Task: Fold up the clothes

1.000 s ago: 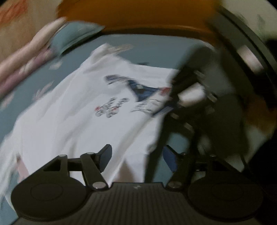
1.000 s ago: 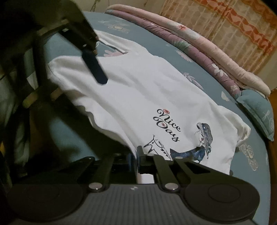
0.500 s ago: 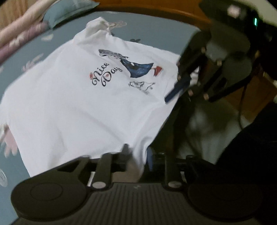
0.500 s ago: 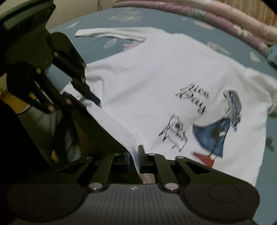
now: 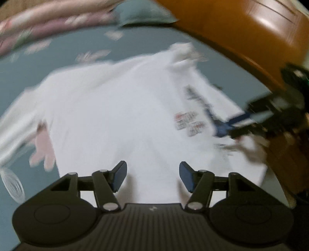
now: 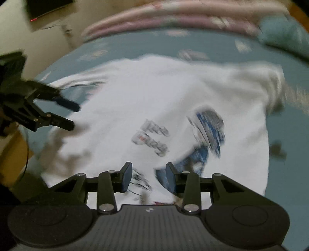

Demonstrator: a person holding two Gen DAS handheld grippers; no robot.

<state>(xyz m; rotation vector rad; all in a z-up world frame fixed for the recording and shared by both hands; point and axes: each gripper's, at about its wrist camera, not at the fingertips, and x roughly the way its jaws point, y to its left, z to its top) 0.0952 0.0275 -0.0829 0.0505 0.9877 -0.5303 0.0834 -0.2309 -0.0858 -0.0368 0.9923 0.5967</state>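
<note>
A white T-shirt (image 5: 119, 115) with a blue print and dark lettering lies spread flat on a blue floral bedsheet (image 5: 58, 58). Both views are motion-blurred. My left gripper (image 5: 153, 176) hangs open over the shirt's near hem, nothing between its fingers. My right gripper (image 6: 149, 176) is open too, above the hem by the print (image 6: 208, 135). In the left wrist view the right gripper (image 5: 237, 125) shows at the right edge of the shirt. The left gripper (image 6: 68, 114) appears at the left in the right wrist view, its fingers apart.
A rolled pink and purple quilt (image 6: 173, 17) and a blue pillow (image 6: 285, 32) lie along the far side of the bed. An orange wooden bed frame (image 5: 241, 29) runs along the right. A pale wall (image 6: 58, 38) stands beyond the bed's left corner.
Both grippers were shut on the shirt's hem half a second ago; now both have let go and stand open. The shirt has dropped flat onto the sheet.
</note>
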